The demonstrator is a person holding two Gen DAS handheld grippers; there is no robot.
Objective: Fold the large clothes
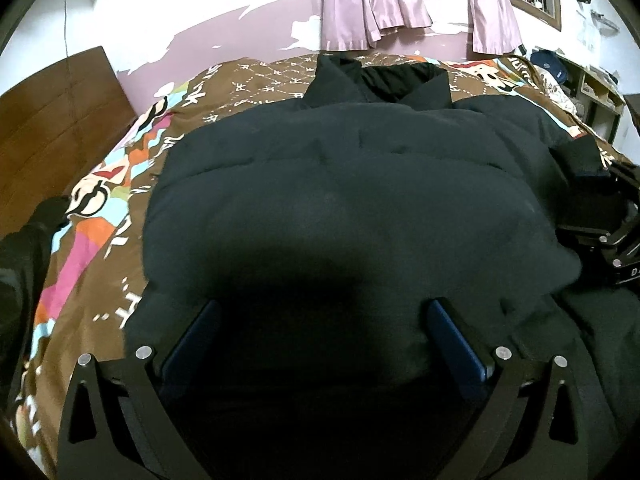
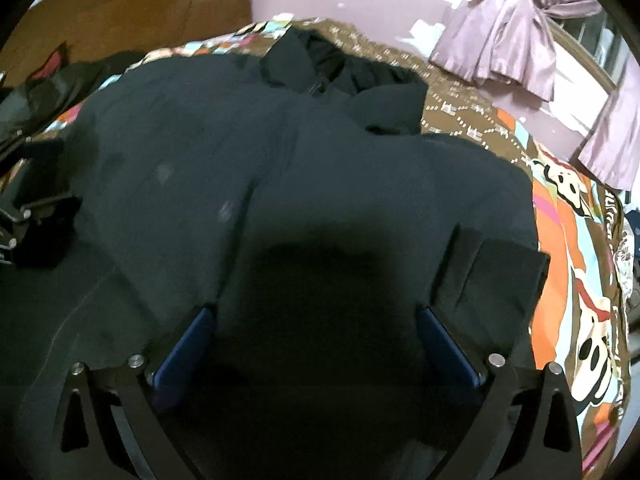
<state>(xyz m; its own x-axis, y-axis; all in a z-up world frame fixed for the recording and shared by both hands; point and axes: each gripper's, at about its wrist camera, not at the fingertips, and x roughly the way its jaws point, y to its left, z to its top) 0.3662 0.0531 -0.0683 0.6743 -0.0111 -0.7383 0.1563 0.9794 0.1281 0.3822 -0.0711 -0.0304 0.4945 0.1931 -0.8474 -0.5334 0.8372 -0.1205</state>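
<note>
A large black puffy jacket (image 1: 360, 184) lies spread on the bed, its collar (image 1: 380, 76) toward the far wall. My left gripper (image 1: 324, 312) hovers over the jacket's near part, jaws wide open, blue pads apart, nothing pinched. In the right wrist view the same jacket (image 2: 320, 168) fills the middle, with a sleeve cuff (image 2: 508, 276) folded in on the right. My right gripper (image 2: 315, 314) is open above the dark fabric. Each gripper shows in the other's view: the right one (image 1: 612, 232) at the right edge, the left one (image 2: 24, 216) at the left edge.
A brown cartoon-print bedspread (image 1: 100, 240) covers the bed. A wooden headboard (image 1: 52, 120) stands on the left, with other dark clothes (image 1: 24, 260) beside it. Lilac curtains (image 1: 372, 4) hang on the far wall. Cluttered shelves (image 1: 592, 92) stand at the right.
</note>
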